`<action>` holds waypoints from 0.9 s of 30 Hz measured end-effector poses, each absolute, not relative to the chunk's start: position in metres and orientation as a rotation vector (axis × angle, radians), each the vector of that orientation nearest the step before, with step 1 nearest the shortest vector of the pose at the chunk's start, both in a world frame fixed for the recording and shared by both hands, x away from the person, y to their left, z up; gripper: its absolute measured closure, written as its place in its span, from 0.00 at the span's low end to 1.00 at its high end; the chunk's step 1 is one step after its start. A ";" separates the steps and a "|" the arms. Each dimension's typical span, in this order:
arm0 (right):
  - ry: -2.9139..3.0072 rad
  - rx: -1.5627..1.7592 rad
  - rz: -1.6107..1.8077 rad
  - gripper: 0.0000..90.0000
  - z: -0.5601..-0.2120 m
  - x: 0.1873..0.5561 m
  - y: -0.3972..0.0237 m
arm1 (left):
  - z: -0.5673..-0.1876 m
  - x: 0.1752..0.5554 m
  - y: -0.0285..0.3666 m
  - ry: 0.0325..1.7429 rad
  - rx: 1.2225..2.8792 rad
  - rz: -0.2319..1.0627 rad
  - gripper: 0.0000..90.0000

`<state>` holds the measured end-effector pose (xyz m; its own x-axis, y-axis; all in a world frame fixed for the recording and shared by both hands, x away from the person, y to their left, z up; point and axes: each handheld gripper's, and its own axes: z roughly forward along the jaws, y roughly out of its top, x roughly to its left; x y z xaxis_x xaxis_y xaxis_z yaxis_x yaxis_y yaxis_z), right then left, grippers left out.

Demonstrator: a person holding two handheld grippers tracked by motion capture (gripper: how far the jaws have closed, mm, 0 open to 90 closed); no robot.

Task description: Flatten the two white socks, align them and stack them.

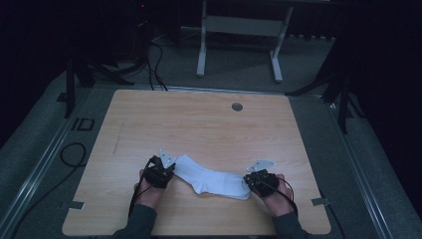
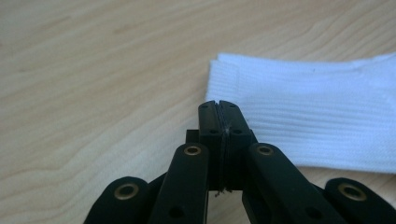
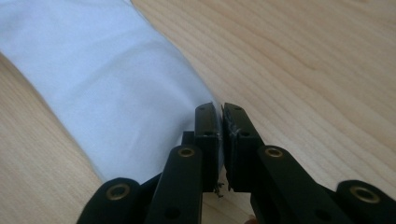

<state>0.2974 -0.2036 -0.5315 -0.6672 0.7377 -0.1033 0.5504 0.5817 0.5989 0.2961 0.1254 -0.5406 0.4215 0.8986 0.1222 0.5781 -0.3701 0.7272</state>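
White sock (image 1: 211, 180) lying flat on the wooden surface (image 1: 199, 124), toward the near edge, stretched left to right with a bend near the middle. Ribbed cuff end at the left, just beside the left gripper (image 1: 166, 172); toe end at the right, against the right gripper (image 1: 251, 183). Left gripper held in the left hand (image 1: 147, 191) at the near left, black fingers (image 2: 210, 126) pressed together with no gap between the pads, tips at the near edge of the ribbed cuff (image 2: 299, 116) in the left gripper view; cannot tell whether any fabric is caught between them. Right gripper held in the right hand (image 1: 276, 196) at the near right, fingers (image 3: 205, 130) nearly pressed together with a thin slit left between the pads, the smooth white toe (image 3: 102, 88) right beside the left pad; a sliver of white at the slit, too small to tell if pinched. Grey three-cornered plates on top of both grippers. Round grey grommet (image 1: 237, 106) at the far side of the surface, well apart from the sock. Pale frame legs (image 1: 239, 45) on the floor beyond the far edge.
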 end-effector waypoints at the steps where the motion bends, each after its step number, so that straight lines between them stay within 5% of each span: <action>1: 2.465 1.044 0.775 0.94 -0.530 0.297 -0.205 | -0.539 0.296 0.125 1.231 2.071 0.701 0.99; 18: 2.433 1.054 0.804 0.93 -0.529 0.296 -0.214 | -0.538 0.293 0.111 0.995 1.929 0.923 0.99; 27: 2.482 1.094 0.763 0.88 -0.539 0.298 -0.216 | -0.556 0.314 0.117 1.203 2.066 0.708 0.98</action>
<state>0.2982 -0.2158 -0.5392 -0.6545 0.7523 -0.0756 0.5798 0.5636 0.5884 0.3138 0.1174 -0.5563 0.4368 0.8899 0.1312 0.5473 -0.3786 0.7464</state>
